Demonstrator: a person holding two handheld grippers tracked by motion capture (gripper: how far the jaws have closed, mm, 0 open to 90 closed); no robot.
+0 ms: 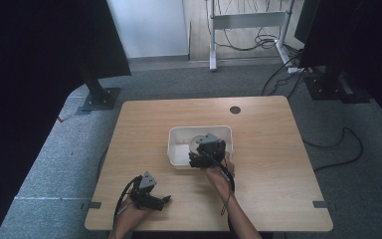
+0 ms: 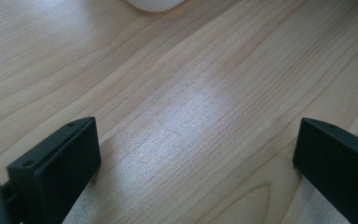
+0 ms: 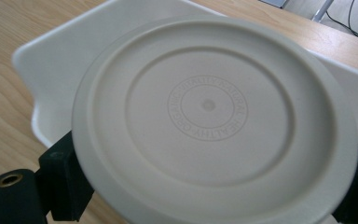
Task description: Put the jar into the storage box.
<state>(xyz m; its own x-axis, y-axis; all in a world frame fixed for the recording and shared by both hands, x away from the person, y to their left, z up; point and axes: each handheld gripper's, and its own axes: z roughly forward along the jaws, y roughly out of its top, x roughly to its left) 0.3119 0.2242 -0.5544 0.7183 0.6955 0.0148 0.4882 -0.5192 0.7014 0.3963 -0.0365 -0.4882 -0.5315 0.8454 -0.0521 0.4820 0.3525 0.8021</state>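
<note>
My right hand-held gripper (image 3: pixel 209 186) clamps a cream plate (image 3: pixel 214 121) by its rim, over the white bin (image 1: pixel 179 137) on the counter (image 1: pixel 278 149). I judge it light, stiff, slick; edge grip suits. My left hand-held gripper (image 2: pixel 196 154) gapes wide, empty.

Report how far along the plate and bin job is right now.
Done: little that is visible. The table holds nothing else.

In hand: the right gripper is shut on a round white plate, held above the white bin.

Left: the plate's direction, into or out of the bin, cannot be told. The left gripper is open over bare wood.
</note>
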